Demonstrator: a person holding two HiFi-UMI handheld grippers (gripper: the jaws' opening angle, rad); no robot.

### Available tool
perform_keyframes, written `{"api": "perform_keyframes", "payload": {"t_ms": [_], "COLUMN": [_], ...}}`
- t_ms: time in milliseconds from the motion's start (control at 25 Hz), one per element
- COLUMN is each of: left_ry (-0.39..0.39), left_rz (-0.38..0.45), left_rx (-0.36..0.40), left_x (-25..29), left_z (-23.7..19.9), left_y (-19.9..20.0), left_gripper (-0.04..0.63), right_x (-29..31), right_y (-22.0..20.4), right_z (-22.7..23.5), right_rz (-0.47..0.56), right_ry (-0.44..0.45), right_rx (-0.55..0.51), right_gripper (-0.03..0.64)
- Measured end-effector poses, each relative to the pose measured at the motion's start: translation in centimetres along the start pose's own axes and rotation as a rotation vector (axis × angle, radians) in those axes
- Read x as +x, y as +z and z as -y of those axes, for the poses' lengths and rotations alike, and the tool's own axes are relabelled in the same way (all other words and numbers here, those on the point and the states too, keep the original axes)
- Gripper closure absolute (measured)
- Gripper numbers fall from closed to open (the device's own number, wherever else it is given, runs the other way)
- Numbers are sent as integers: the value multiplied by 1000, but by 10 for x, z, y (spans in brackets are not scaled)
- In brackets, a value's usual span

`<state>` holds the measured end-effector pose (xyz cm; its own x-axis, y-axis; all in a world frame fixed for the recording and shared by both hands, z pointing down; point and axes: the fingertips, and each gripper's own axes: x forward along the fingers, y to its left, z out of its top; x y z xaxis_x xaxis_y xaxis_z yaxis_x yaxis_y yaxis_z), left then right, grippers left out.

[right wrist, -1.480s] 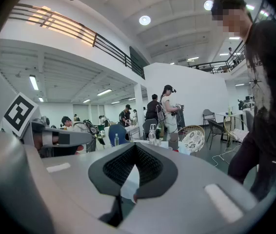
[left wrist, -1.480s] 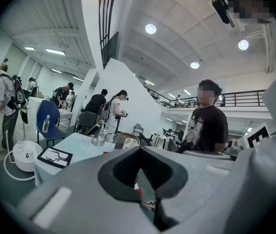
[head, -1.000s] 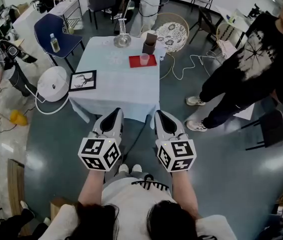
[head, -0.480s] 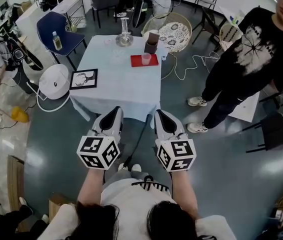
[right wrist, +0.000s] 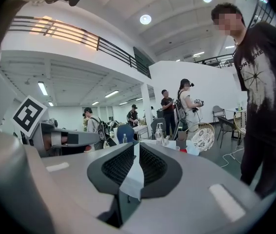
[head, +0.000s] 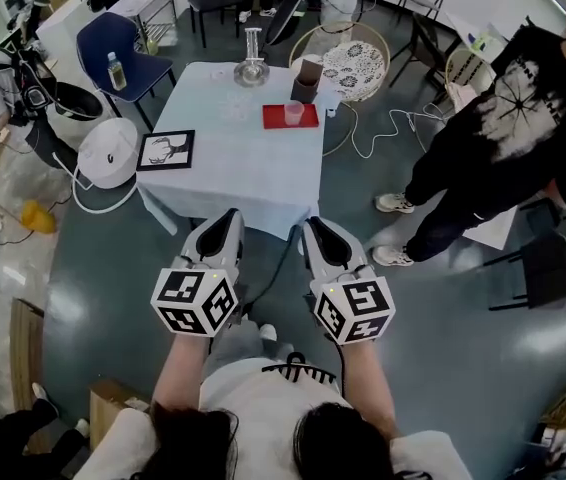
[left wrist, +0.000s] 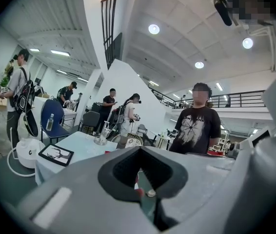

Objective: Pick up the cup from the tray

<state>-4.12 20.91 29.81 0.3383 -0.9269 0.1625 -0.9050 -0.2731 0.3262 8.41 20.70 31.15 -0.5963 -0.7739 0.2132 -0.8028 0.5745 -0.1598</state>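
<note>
A small pink cup (head: 292, 114) stands upright on a red tray (head: 304, 121) near the far right edge of a white-clothed table (head: 238, 173). Both grippers are held side by side in front of the person's body, short of the table's near edge and far from the cup. The left gripper (head: 228, 220) points at the table with its jaws closed and nothing in them; in its own view the left gripper (left wrist: 143, 152) hides most of the table. The right gripper (head: 315, 226) is likewise shut and empty, and the right gripper (right wrist: 135, 149) shows its ribbed pads together.
On the table are a black framed picture (head: 166, 150), a glass vase (head: 252, 69) and a brown box (head: 305, 80). A white round appliance (head: 108, 153) and a blue chair (head: 113, 53) stand left of it. A person in black (head: 493, 138) stands to the right; white cables (head: 383, 128) lie on the floor.
The head view has drawn slightly nearer the table. Both grippers stay shut and keep their side-by-side pose, the left one a touch lower in view.
</note>
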Motion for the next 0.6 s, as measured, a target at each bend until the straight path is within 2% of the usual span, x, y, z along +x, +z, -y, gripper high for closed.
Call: {"api": "perform_keyframes", "payload": {"t_ms": [280, 600], "left_ry": [5, -8], "left_rz": [-2, -15], "left_rx": [15, 27], "left_x": [15, 64], "left_z": [-8, -36], "left_y": [-1, 12], "left_gripper": [595, 595], "right_x": [14, 64], "right_y": [5, 14], "right_z": [8, 22], "right_rz": [20, 2], "right_ry": [22, 37], "right_rx": [-3, -29], "right_gripper": [494, 426]}}
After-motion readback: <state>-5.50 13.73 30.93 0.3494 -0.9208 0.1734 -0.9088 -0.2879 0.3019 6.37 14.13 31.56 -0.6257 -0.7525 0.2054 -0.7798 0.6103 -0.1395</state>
